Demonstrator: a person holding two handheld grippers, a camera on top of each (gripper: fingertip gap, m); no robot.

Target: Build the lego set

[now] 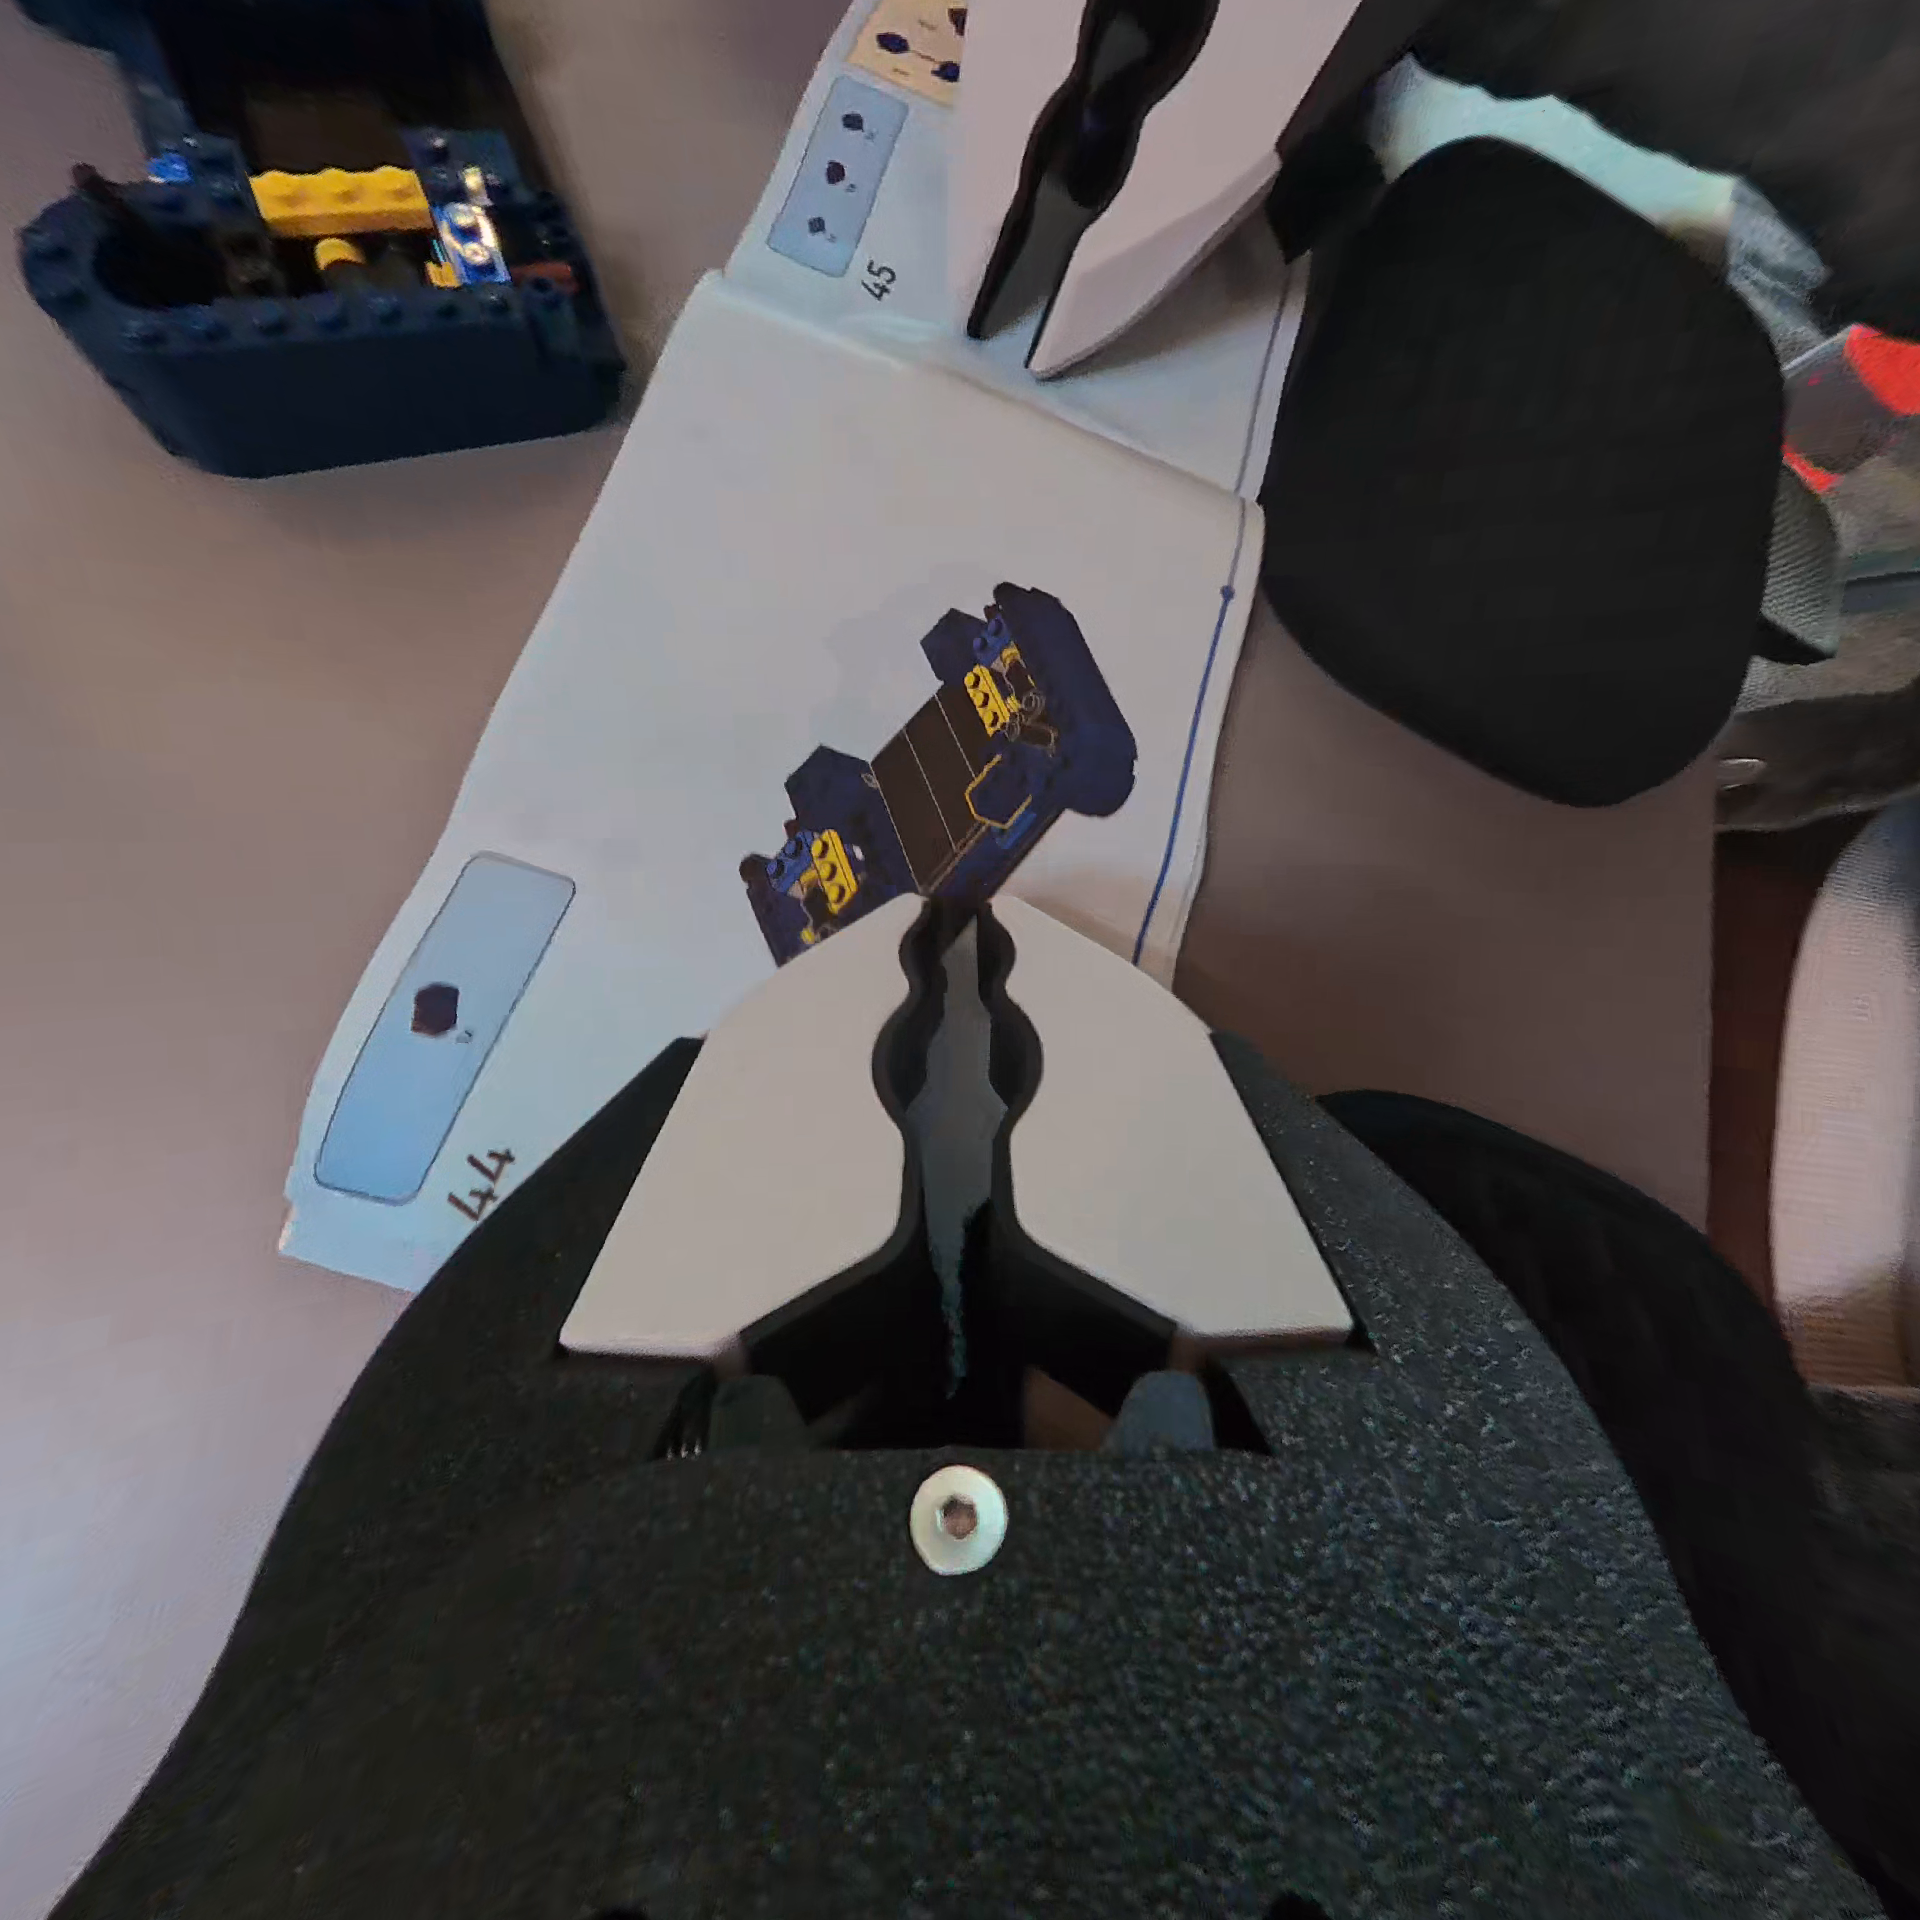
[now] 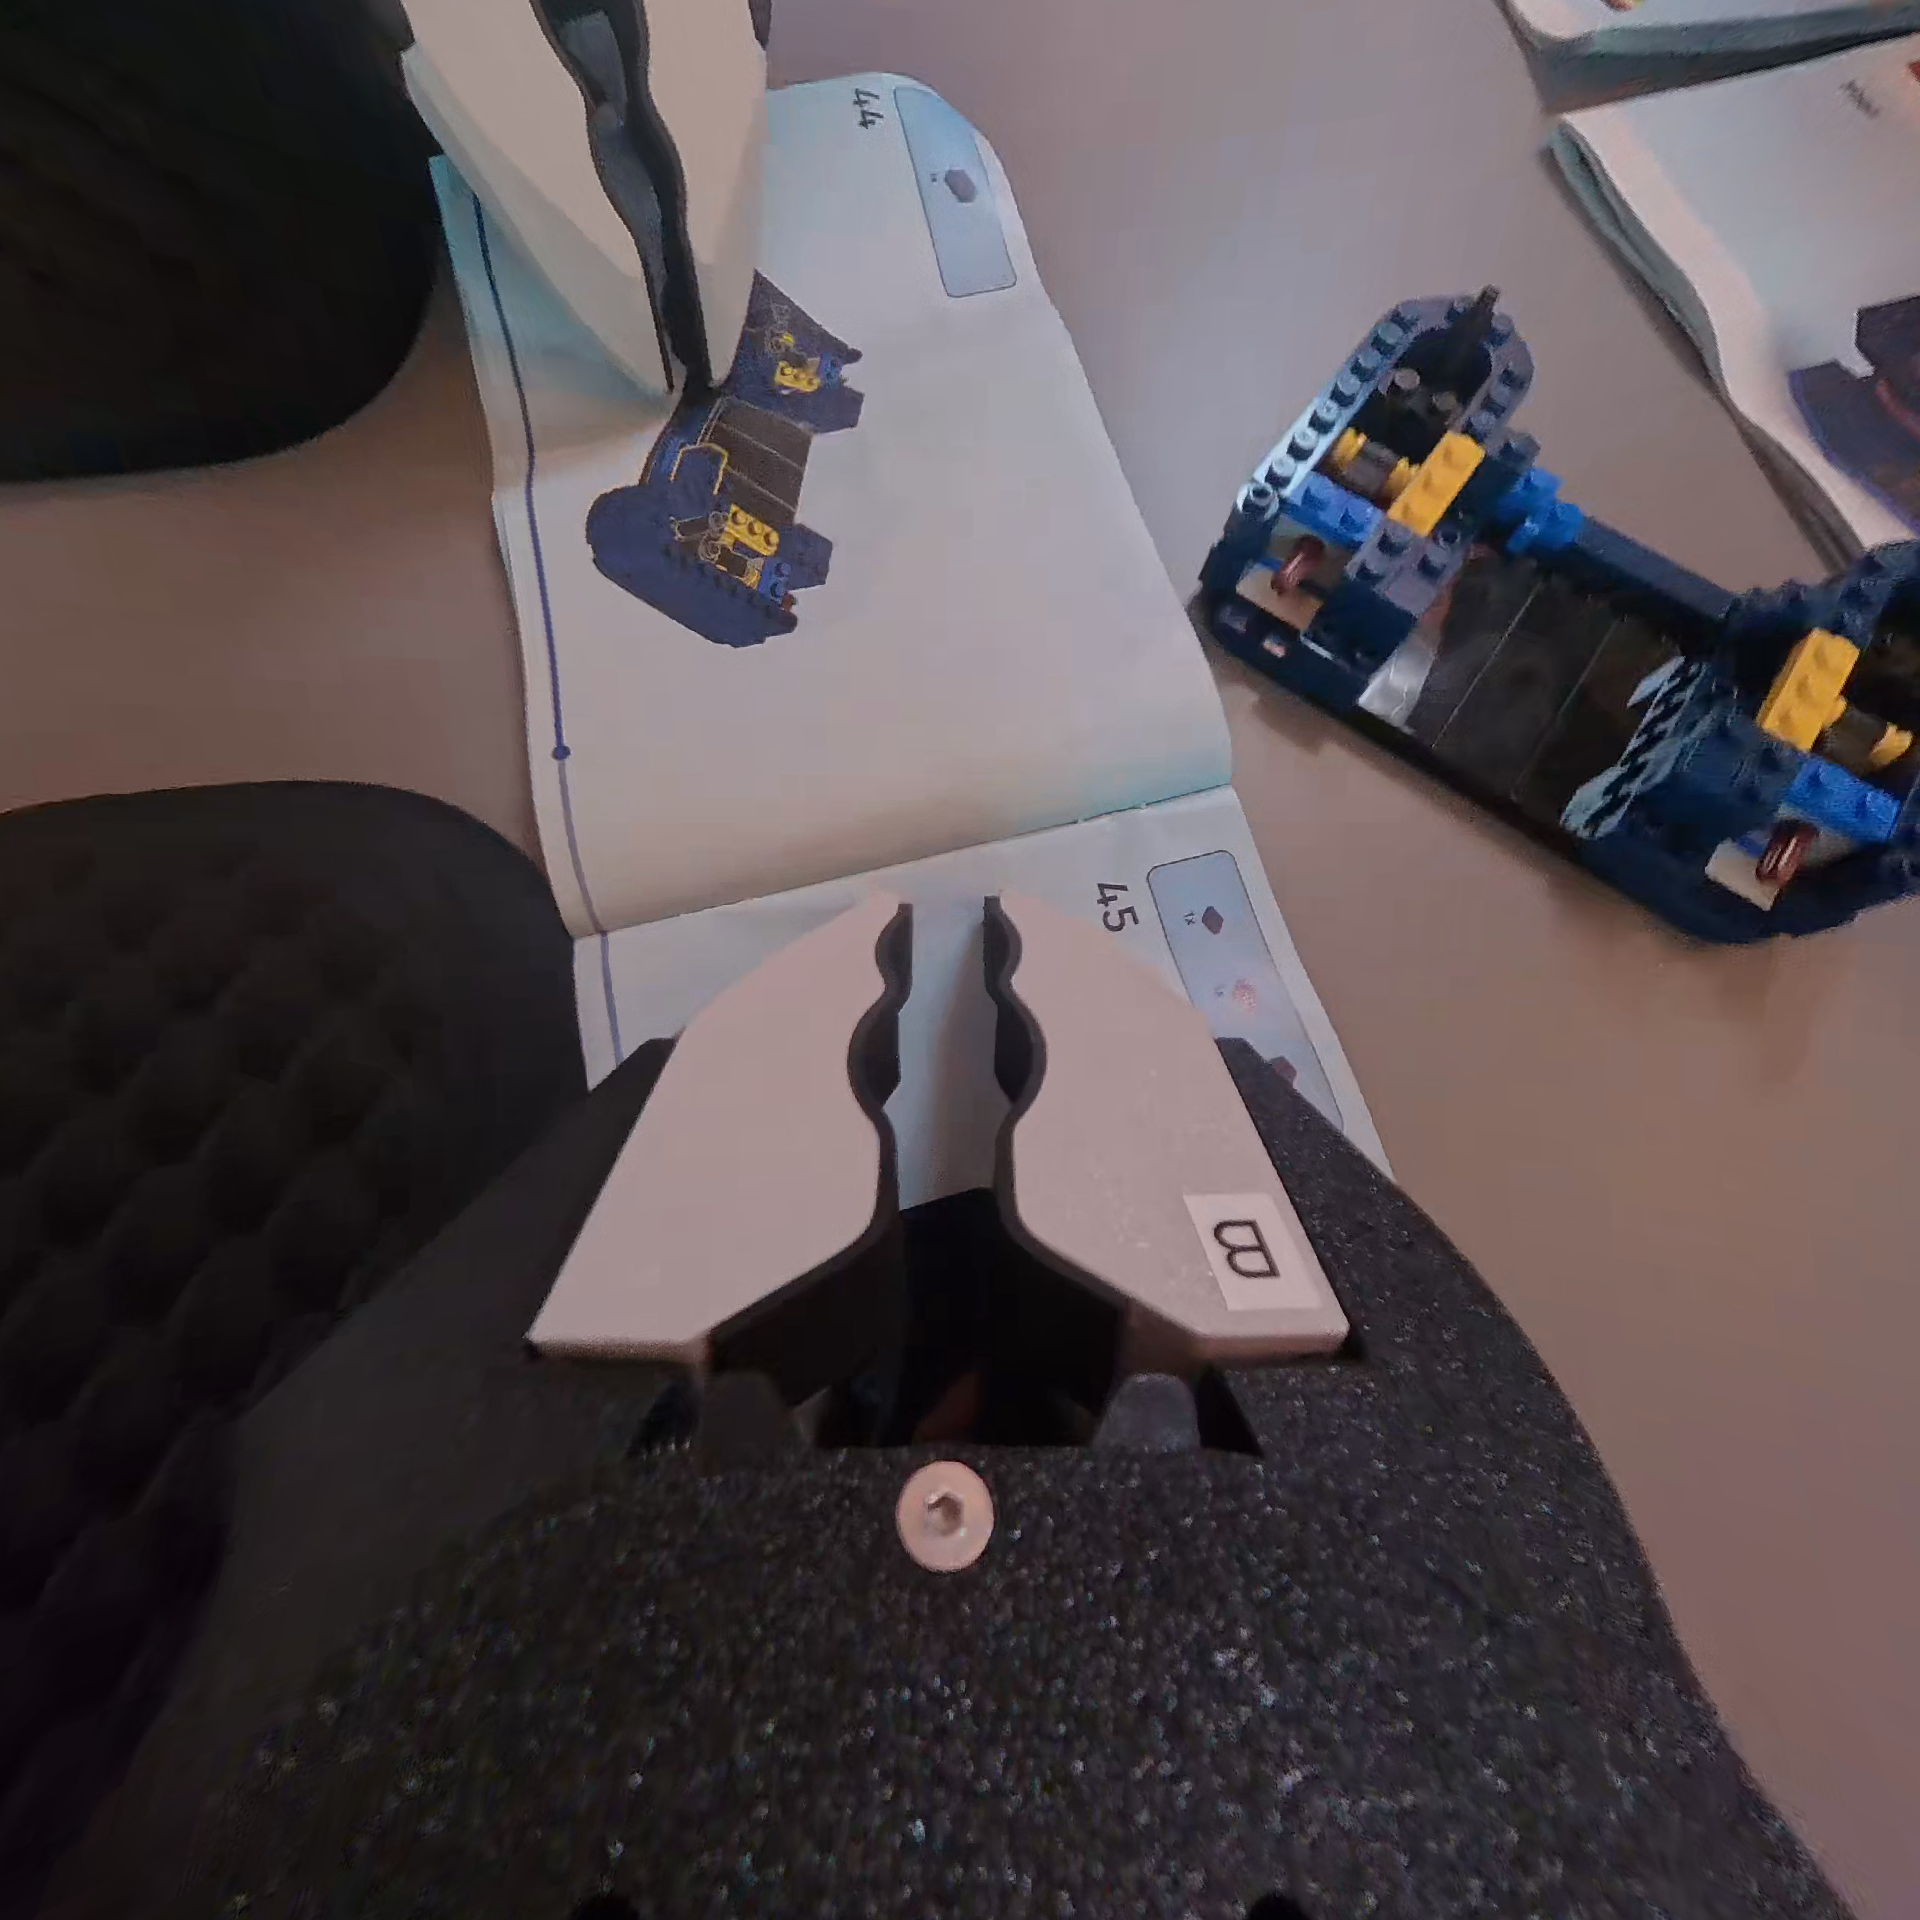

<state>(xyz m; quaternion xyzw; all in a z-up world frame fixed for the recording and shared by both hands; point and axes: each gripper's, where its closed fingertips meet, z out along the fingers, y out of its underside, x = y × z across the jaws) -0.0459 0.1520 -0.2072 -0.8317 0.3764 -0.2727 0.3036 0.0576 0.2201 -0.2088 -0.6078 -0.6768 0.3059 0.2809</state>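
Observation:
An open instruction booklet (image 1: 779,582) lies on the table, with a printed drawing of a blue brick model on its left page. My left gripper (image 1: 954,914) hovers at that drawing, its jaws nearly together with only a thin slit through which the page shows; nothing is gripped. In the right wrist view (image 2: 688,382) its tips rest at the drawing on the booklet (image 2: 935,644). My right gripper (image 2: 948,909) stands a little open over the right page near the fold, with bare paper between the pads. It also shows in the left wrist view (image 1: 1013,348), tips down on the page.
A partly built dark blue, black and yellow brick model (image 2: 1558,613) sits on the table right of the booklet, and shows in the left wrist view (image 1: 312,260). A black padded object (image 1: 1507,468) borders the booklet's other side (image 2: 208,1039). More booklets (image 2: 1714,208) lie far right. The tips of one gripper are about 12 cm away from the tips of the other.

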